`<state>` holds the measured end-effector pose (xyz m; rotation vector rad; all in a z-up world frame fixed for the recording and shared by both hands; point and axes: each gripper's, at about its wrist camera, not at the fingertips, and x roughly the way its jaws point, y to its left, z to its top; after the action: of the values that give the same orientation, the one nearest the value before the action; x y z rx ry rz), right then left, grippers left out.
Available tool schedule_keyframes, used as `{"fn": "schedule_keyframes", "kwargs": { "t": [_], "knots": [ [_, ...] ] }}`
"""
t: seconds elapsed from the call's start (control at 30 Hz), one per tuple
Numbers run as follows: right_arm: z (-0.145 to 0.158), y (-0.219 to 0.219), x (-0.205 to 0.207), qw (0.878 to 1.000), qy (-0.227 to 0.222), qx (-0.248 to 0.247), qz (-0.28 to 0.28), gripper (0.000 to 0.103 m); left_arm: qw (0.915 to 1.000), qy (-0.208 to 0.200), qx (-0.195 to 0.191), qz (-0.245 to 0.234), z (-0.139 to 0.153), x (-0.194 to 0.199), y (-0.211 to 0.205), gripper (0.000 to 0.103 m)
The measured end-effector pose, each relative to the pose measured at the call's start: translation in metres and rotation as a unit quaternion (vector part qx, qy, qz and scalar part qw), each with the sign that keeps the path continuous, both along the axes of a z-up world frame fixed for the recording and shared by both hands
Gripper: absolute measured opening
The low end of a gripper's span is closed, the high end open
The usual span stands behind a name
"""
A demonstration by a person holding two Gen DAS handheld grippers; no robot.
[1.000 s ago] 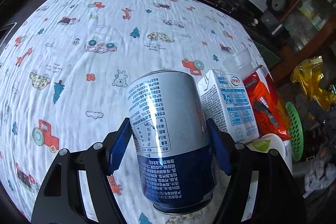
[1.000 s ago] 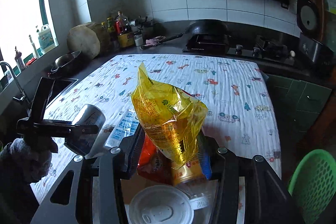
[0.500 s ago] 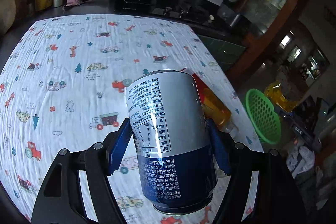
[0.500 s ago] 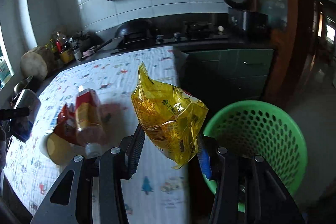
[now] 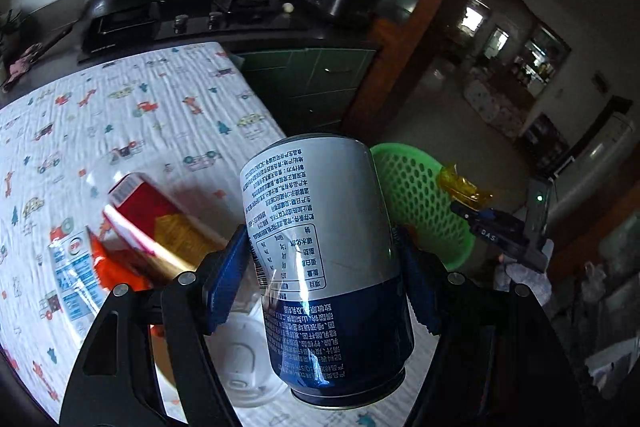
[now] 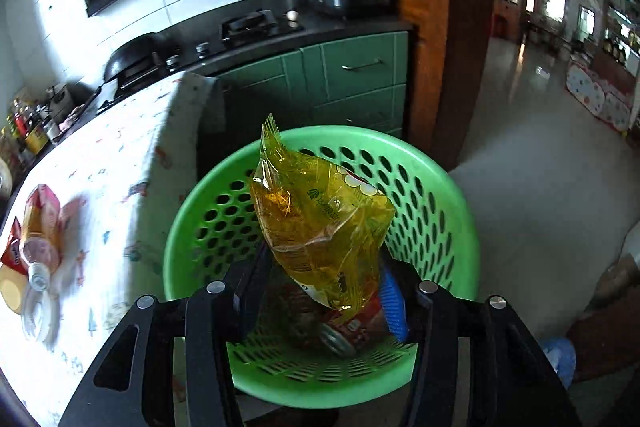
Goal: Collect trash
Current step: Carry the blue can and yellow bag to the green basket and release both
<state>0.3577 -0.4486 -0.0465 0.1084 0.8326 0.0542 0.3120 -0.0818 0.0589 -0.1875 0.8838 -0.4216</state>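
We see a table (image 5: 132, 115) under a cartoon-print cloth (image 5: 168, 99); near its right edge lie a red-labelled bottle (image 5: 160, 227), an orange wrapper (image 5: 116, 267), a carton (image 5: 74, 275) and a lidded cup (image 5: 240, 367).

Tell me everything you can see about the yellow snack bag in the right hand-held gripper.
The yellow bag is a crinkled, see-through plastic wrapper with a zigzag-cut top edge, a small green logo and some white and red print. It stands tilted between the jaws of the right hand-held gripper, which have just been opening; its lower end remains between them. It hangs directly over the green basket, which already holds a red can.
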Motion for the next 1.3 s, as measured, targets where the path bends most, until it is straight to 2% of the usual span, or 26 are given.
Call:
{"fn": "schedule_keyframes", "kwargs": {
  "t": [0.03,0.13,0.2,0.37,0.53,0.73,1.07,1.17,1.3],
  "knots": [
    [-0.003,-0.004,0.002,1.000,0.000,-0.001,-0.004,0.049,1.0000,0.001,0.002,-0.006,-0.001,0.003,-0.010,0.070],
    [-0.011,-0.014,0.010,1.000,0.004,-0.002,-0.010,0.059,0.9996,0.007,0.003,-0.029,-0.003,0.016,-0.041,0.070],
    [-0.015,-0.018,0.015,1.000,0.005,-0.005,-0.015,0.072,0.9990,0.010,0.006,-0.043,-0.005,0.024,-0.060,0.070],
    [-0.018,-0.028,0.016,1.000,-0.008,-0.004,-0.011,0.081,0.9974,0.020,0.015,-0.068,-0.012,0.045,-0.100,0.070],
    [-0.010,-0.035,0.001,0.999,-0.035,-0.010,-0.015,0.082,0.9943,0.025,0.023,-0.101,-0.021,0.069,-0.144,0.070],
    [-0.005,-0.057,-0.028,0.998,-0.058,0.000,-0.030,0.083,0.9895,0.057,0.043,-0.126,-0.052,0.103,-0.192,0.070],
    [-0.019,-0.080,-0.060,0.997,-0.058,0.025,-0.050,0.083,0.9781,0.114,0.084,-0.152,-0.116,0.154,-0.265,0.070],
    [-0.024,-0.083,-0.066,0.997,-0.053,0.021,-0.054,0.083,0.9740,0.129,0.097,-0.159,-0.132,0.160,-0.279,0.072],
    [-0.027,-0.087,-0.071,0.997,-0.052,0.024,-0.061,0.083,0.9741,0.134,0.094,-0.156,-0.139,0.162,-0.282,0.073]
  ]
}}
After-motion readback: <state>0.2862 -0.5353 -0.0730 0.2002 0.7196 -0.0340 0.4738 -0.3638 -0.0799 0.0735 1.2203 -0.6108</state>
